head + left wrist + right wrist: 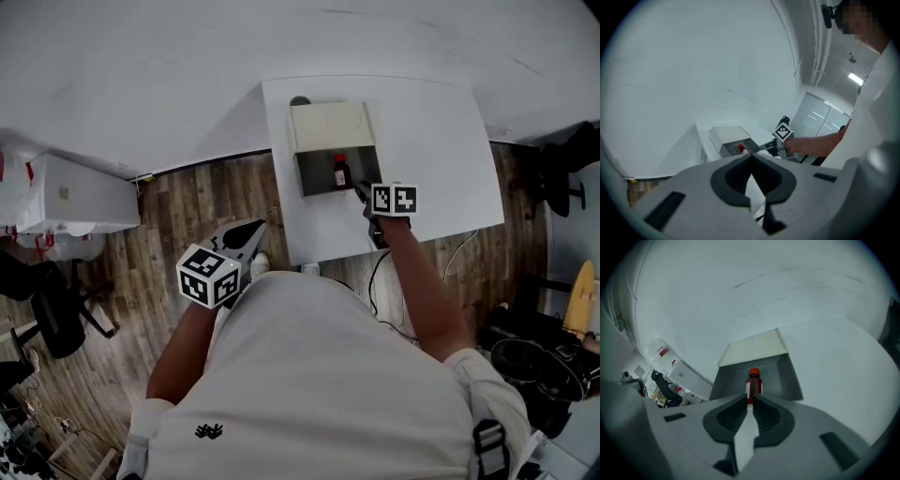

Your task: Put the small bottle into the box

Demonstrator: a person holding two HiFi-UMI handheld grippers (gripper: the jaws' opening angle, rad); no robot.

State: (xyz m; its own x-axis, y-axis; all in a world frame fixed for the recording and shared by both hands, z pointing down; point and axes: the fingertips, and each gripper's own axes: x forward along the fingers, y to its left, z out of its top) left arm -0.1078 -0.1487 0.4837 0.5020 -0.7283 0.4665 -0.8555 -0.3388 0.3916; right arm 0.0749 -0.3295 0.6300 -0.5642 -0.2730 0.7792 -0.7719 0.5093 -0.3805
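The small bottle [341, 172], dark red with a red cap, stands upright inside the open grey box [314, 178], whose cream lid [330, 127] is folded back. In the right gripper view the bottle [753, 383] shows just beyond my right gripper [749, 401]; its jaws stand almost together with only a thin slit and nothing between them. From above, my right gripper [358, 190] is at the box's near right corner, a little apart from the bottle. My left gripper [255, 228] hangs off the table's left front, shut and empty, tips [751, 158] touching.
The box sits at the far left of a white table [441, 141]. A small dark round thing [300, 100] lies behind the lid. Wooden floor surrounds the table, with a white cabinet [66, 192], a black chair [52, 314] and cables [384, 272] below.
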